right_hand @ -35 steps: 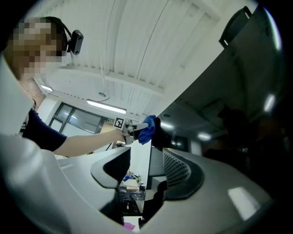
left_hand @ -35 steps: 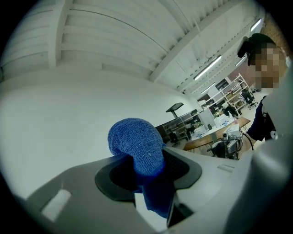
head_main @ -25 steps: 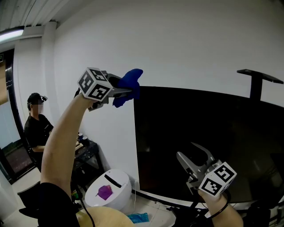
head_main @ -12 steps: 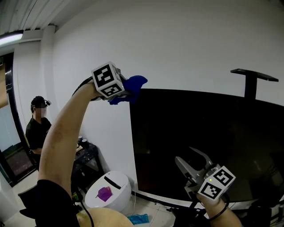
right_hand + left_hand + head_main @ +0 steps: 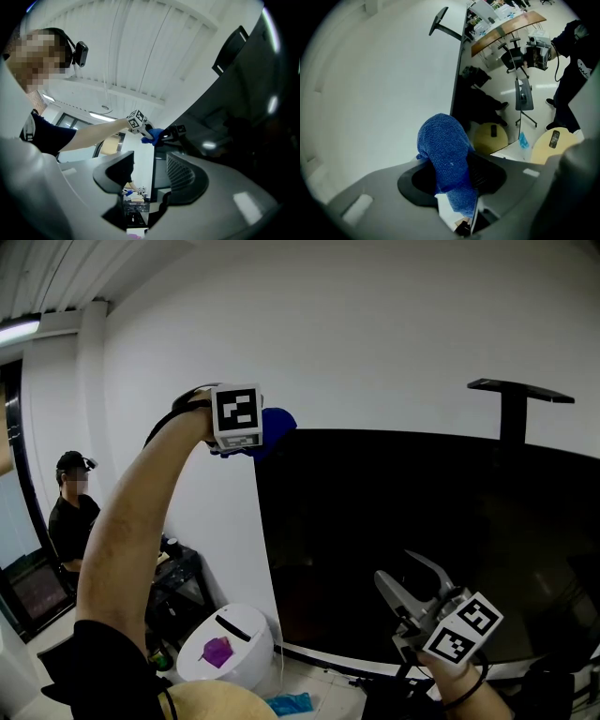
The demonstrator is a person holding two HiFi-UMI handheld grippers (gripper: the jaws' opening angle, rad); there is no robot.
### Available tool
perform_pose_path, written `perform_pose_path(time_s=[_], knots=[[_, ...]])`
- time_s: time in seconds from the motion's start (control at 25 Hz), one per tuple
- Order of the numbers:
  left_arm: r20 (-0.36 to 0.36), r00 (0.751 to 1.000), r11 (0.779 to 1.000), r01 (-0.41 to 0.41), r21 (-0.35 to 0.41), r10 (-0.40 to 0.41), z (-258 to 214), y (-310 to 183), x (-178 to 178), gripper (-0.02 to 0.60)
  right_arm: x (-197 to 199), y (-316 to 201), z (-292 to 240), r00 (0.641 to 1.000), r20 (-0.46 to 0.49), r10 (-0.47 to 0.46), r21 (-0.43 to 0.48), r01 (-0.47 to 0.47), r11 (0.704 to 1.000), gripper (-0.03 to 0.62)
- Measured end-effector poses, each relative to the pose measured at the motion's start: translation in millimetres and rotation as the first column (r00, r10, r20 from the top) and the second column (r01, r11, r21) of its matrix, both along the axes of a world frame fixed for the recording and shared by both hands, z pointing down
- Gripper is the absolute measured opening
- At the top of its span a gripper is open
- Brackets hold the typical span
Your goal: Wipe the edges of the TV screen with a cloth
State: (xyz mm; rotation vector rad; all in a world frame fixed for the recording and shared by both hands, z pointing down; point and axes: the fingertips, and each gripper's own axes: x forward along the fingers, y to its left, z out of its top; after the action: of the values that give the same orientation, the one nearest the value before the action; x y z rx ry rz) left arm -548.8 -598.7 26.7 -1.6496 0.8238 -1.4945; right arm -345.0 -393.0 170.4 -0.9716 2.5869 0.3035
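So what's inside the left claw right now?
A blue cloth, clamped in the left claw and bunched out past the jaw tips, near the top-left corner of the TV. The cloth covers the inner pads, so how deep it sits cannot be seen.

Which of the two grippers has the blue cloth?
The left gripper, up at the top left corner of the TV screen, clamps the blue cloth; the right gripper, lower down, stands open and empty.
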Motion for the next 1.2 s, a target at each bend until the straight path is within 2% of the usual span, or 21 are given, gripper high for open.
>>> perform_pose_path(time_s=[0.12, 0.2, 0.48, 0.68, 0.84, 1.2], knots=[[0.052, 0.996, 0.997, 0.074, -0.004, -0.074, 4.0, 3.3, -2.5, 0.158, 10.8, 3.1, -1.8, 1.000, 0.009, -0.004, 0.002, 0.004, 1.000, 0.222], [0.071, 0.993, 0.995, 0.096, -0.026, -0.094, 9.9, 7.7, 4.2, 0.158, 17.1, 4.3, -2.0, 1.000, 0.015, -0.005, 0.004, 0.005, 1.000, 0.222], [0.053, 0.998, 1.000, 0.028, -0.009, -0.028, 1.7, 18.6, 46.5, 0.157, 36.6, 9.4, -1.4, 1.000, 0.019, -0.016, 0.004, 0.016, 1.000, 0.222], [0.039, 0.997, 0.998, -0.068, -0.013, 0.069, -0.2, 30.8, 98.9, 0.156, 62.9, 18.6, -8.6, 0.999, 0.032, -0.012, 0.028, 0.011, 1.000, 0.222], [0.062, 0.996, 0.998, -0.061, -0.019, 0.062, 1.2, 43.1, 124.9, 0.156, 79.7, 31.3, -17.6, 1.000, 0.007, -0.004, 0.062, 0.003, 0.998, 0.222], [0.031, 0.997, 0.997, -0.068, -0.020, 0.069, -0.6, 66.0, 200.7, 0.156, 141.6, 56.8, -53.9, 0.999, -0.037, 0.020, 0.130, -0.015, 0.991, 0.212]])
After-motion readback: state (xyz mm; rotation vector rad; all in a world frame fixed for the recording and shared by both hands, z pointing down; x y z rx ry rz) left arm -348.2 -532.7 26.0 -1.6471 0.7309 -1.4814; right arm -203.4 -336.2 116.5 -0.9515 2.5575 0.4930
